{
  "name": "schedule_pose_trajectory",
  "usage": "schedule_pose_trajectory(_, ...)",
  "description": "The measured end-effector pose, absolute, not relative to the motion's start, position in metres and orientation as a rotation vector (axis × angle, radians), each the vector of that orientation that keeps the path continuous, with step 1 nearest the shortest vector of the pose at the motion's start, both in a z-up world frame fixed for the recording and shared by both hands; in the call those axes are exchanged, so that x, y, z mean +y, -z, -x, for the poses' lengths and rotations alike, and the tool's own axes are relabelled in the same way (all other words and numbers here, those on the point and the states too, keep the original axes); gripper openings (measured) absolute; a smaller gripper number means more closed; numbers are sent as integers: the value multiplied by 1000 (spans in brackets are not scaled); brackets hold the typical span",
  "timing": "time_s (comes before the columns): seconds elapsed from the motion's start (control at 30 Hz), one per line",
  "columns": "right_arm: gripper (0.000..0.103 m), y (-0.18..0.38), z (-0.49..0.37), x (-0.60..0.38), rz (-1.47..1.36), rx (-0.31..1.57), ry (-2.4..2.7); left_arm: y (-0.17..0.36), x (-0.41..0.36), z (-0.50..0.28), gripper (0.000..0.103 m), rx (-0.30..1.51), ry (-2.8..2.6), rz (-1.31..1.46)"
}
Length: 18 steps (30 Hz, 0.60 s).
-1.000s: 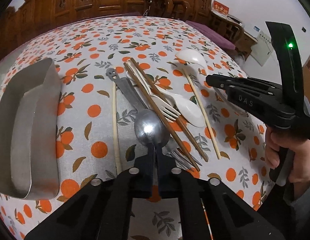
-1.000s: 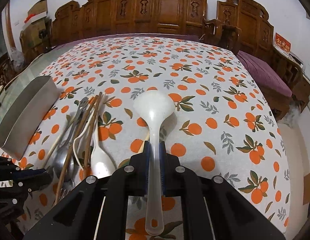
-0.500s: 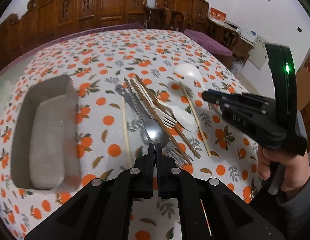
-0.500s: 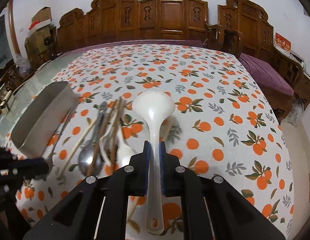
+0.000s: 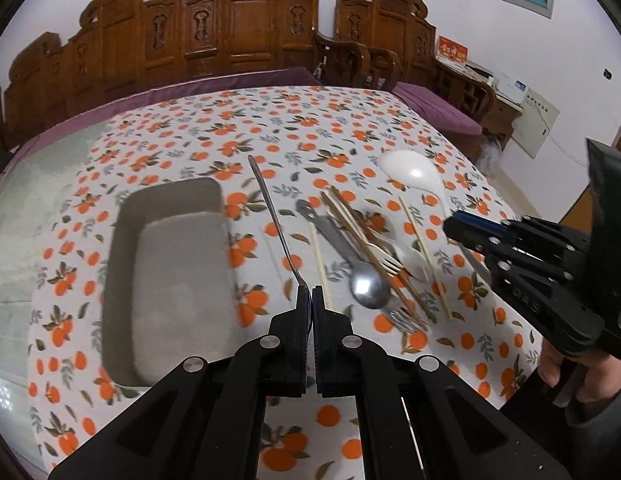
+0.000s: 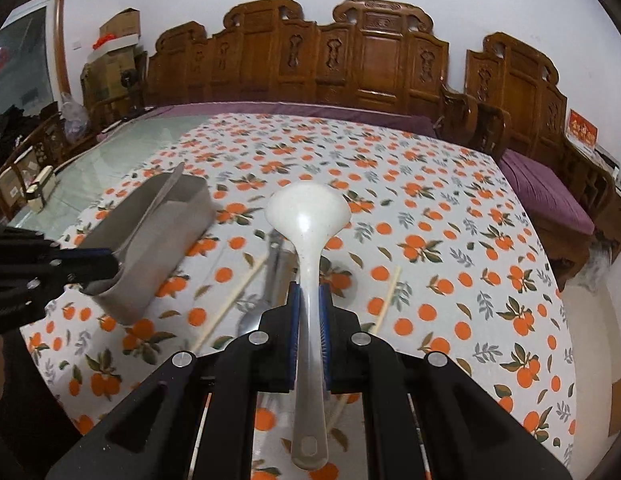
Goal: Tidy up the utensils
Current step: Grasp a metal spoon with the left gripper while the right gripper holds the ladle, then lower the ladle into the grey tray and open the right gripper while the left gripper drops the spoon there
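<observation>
My left gripper (image 5: 311, 292) is shut on the head end of a thin metal utensil (image 5: 270, 208), whose handle points away, above the cloth beside the metal tray (image 5: 122, 240). My right gripper (image 6: 308, 292) is shut on the handle of a white ladle (image 6: 308, 208), held in the air bowl forward. In the left wrist view the right gripper (image 5: 450, 226) and the ladle (image 5: 410, 168) hang to the right of the utensil pile. The right wrist view shows the left gripper (image 6: 110, 264) with the metal utensil (image 6: 166, 188) next to the tray (image 6: 150, 248).
On the orange-print tablecloth (image 5: 310, 128) lies a pile: a metal spoon (image 5: 368, 288), brown chopsticks (image 5: 366, 248), pale chopsticks (image 5: 422, 256), a white plastic fork (image 5: 386, 260) and a metal fork (image 5: 402, 316). A hand (image 5: 570, 368) grips the right tool. Carved wooden chairs stand behind the table.
Both grippers have risen and drawn back. The left one lifted the thin metal utensil out of the pile and moved it towards the tray. The right one raised the white ladle off the table.
</observation>
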State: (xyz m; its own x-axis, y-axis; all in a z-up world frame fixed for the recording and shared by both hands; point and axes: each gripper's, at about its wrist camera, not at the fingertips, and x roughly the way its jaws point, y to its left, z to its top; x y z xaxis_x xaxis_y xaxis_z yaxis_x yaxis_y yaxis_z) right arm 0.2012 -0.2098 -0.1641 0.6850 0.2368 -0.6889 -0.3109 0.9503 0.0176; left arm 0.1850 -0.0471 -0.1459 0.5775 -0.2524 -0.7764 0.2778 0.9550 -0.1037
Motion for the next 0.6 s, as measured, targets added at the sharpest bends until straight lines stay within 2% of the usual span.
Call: schedule_pose_trajectory(0.6,11,141,-196,-144,150,744,-381,171,24,-217,1,986,228,5)
